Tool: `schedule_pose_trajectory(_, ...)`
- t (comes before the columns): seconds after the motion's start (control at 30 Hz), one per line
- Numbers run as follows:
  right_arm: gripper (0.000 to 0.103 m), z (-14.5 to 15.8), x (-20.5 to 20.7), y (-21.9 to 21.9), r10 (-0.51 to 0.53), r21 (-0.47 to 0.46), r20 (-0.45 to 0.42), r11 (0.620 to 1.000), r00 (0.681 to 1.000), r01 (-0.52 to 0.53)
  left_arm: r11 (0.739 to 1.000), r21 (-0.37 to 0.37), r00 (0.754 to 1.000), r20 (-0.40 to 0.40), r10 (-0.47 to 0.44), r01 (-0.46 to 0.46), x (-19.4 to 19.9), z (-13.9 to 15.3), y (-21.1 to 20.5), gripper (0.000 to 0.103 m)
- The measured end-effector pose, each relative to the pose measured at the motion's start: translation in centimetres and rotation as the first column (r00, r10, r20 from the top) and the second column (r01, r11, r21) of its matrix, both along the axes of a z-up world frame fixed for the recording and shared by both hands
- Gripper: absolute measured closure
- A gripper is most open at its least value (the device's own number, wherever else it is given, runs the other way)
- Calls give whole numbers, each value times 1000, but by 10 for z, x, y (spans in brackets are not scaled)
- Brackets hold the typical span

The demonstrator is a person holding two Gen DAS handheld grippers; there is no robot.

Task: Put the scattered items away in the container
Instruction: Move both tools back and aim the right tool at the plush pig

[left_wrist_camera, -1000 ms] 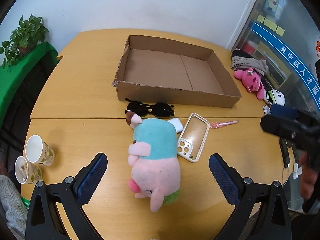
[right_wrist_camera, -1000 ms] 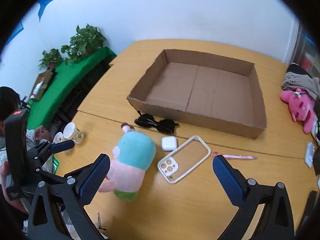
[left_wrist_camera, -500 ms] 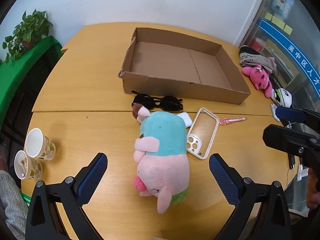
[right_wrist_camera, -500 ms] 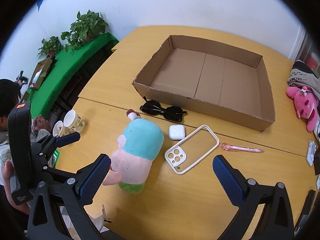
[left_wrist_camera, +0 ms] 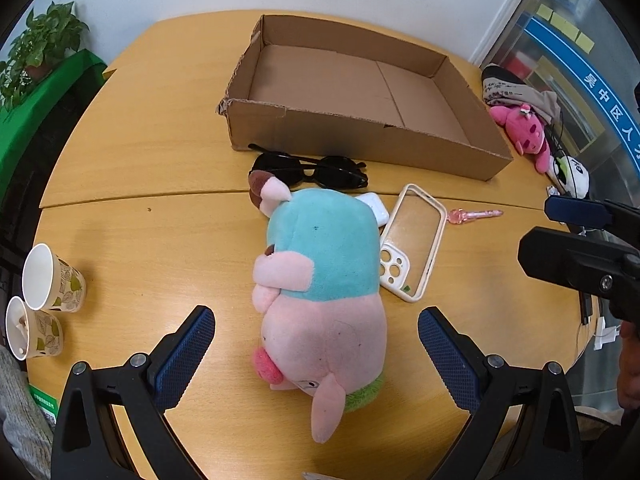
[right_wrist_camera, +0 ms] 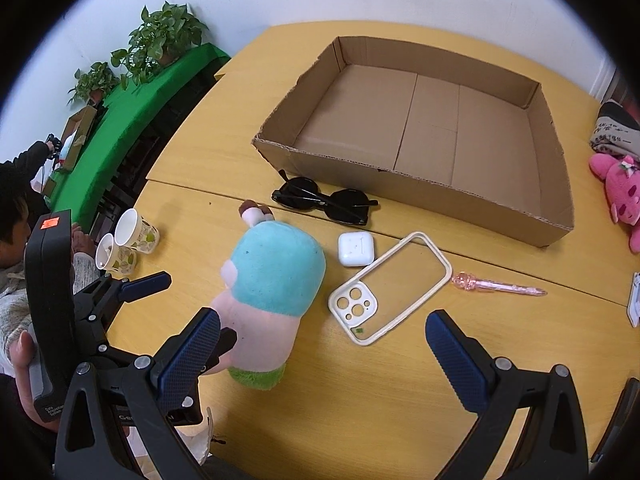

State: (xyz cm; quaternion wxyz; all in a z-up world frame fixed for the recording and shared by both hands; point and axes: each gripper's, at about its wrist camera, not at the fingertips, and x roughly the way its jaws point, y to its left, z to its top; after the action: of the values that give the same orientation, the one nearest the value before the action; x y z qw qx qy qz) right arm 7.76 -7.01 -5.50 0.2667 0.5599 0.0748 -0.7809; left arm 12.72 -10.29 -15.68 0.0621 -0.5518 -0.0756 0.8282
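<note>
A pink and teal plush pig (left_wrist_camera: 320, 280) (right_wrist_camera: 268, 296) lies on the wooden table. My left gripper (left_wrist_camera: 316, 344) is open, its jaws on either side of the pig's head. Beside the pig lie black sunglasses (left_wrist_camera: 312, 170) (right_wrist_camera: 324, 204), a white earbud case (right_wrist_camera: 356, 249) (left_wrist_camera: 376, 206), a clear phone case (left_wrist_camera: 412, 248) (right_wrist_camera: 390, 286) and a pink pen (left_wrist_camera: 476, 215) (right_wrist_camera: 496, 285). The empty cardboard box (left_wrist_camera: 360, 142) (right_wrist_camera: 420, 196) stands behind them. My right gripper (right_wrist_camera: 324, 344) is open and empty, above the table near the phone case.
Two paper cups (left_wrist_camera: 44, 300) (right_wrist_camera: 124, 244) stand at the table's left edge. A pink plush toy (left_wrist_camera: 524, 132) (right_wrist_camera: 622, 196) and folded cloth (left_wrist_camera: 516, 90) lie at the right. A green-covered bench with plants (right_wrist_camera: 132, 88) runs along the left wall.
My left gripper has moved forward and down, so the plush pig's head now lies between its jaws. My right gripper has moved closer to the items too.
</note>
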Motion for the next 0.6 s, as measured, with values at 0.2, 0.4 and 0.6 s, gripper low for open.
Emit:
schedule_pose_trajectory(0.2,0,-10,-8,1,-13,-8,25,1000,1000,13,1000,-21,1000,10,-15,15,-5,1,1,0)
schedule_pose_trajectory(0.4,1,-12,-8,4,-19,-22,33,1000,999,20,999,-29,999,14,-32,33,-7,3,3,0)
schedule_pose_trajectory(0.6,1,-12,-5,8,-17,-23,36,1000,999,18,999,-20,999,16,-31,31,-1,3,6,0)
